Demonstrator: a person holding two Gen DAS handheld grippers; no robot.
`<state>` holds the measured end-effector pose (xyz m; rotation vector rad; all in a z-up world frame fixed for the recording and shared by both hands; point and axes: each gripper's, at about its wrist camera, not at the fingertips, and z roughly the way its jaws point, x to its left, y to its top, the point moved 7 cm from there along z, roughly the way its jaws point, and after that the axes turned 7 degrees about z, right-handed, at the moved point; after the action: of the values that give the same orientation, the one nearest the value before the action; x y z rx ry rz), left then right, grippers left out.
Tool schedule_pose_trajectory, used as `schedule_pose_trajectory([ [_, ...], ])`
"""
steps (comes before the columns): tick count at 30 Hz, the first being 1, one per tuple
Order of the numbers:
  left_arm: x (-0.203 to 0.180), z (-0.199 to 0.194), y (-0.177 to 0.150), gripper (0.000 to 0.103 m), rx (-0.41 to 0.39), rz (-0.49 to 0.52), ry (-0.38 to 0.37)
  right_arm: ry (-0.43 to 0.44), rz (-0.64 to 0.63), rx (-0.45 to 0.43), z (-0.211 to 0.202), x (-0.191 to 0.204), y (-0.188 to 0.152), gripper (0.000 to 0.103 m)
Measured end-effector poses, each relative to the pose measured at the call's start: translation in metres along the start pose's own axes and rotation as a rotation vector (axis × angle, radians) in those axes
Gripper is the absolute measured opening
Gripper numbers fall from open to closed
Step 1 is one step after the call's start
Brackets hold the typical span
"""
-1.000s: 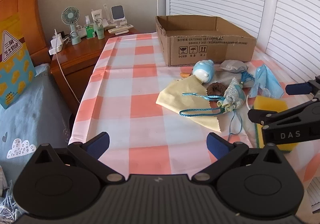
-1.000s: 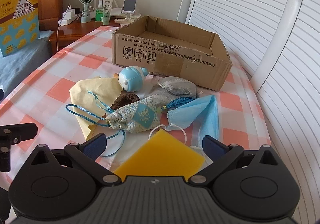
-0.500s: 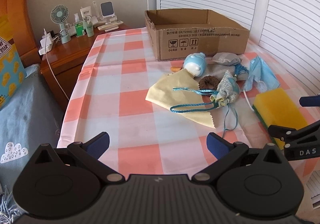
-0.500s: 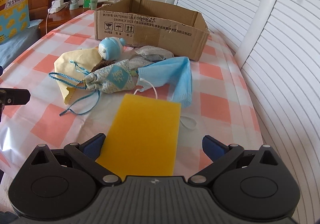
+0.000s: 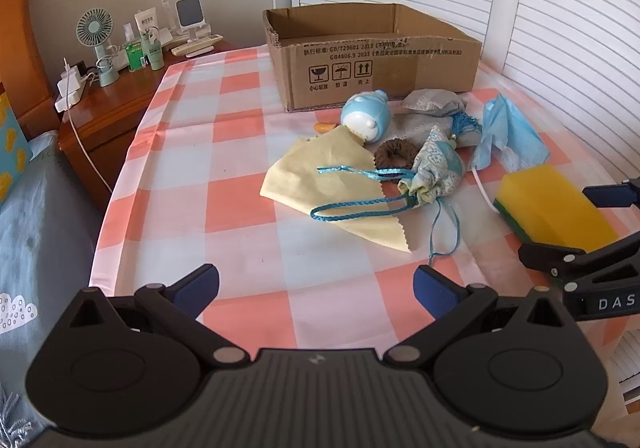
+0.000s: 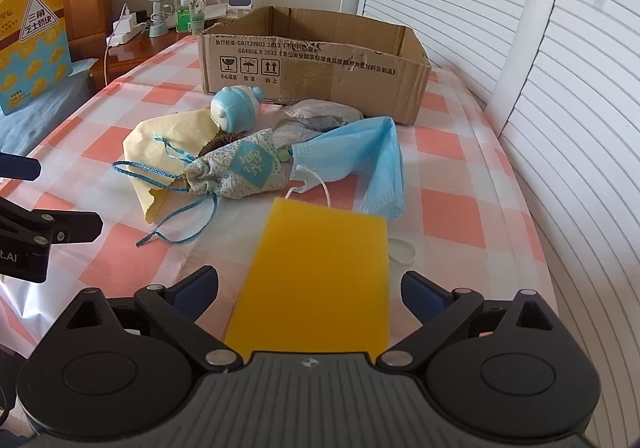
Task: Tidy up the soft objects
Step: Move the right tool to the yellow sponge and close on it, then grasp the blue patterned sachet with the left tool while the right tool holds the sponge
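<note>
A yellow sponge [image 6: 316,280] lies between the open jaws of my right gripper [image 6: 310,288]; it also shows in the left wrist view [image 5: 556,211]. Beyond it lie a blue face mask [image 6: 360,159], a patterned drawstring pouch [image 6: 240,167], a yellow cloth [image 6: 168,139], a blue plush toy [image 6: 236,109], a brown hair tie [image 5: 396,153] and a grey pouch [image 6: 320,115]. An open cardboard box [image 6: 316,63] stands behind them. My left gripper [image 5: 316,286] is open and empty above the near table edge.
The table has a pink checked cloth [image 5: 224,167]. A wooden nightstand [image 5: 112,103] with a small fan [image 5: 96,31] and bottles stands at the far left. White louvred doors [image 6: 540,47] run along the right. A bed [image 5: 36,207] lies to the left.
Both grippers have drawn back and then moved forward again. The sponge now sits deeper between my right gripper's open jaws. The objects have not moved.
</note>
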<state>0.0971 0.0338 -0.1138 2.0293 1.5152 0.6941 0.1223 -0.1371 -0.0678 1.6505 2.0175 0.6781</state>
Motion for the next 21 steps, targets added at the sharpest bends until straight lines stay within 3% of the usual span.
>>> schedule_pose_trajectory([
  [5,0.0,0.003,0.003,0.102,-0.002,0.007,-0.003,-0.012,-0.018,0.015,0.005,0.002,0.0,0.078],
  [12,-0.005,0.005,0.011,0.102,-0.017,0.014,-0.045,0.039,-0.033,0.025,-0.003,-0.001,-0.004,0.077],
  [21,-0.038,0.012,0.036,0.102,-0.089,0.194,-0.059,0.083,-0.051,0.027,-0.017,-0.012,-0.013,0.077],
])
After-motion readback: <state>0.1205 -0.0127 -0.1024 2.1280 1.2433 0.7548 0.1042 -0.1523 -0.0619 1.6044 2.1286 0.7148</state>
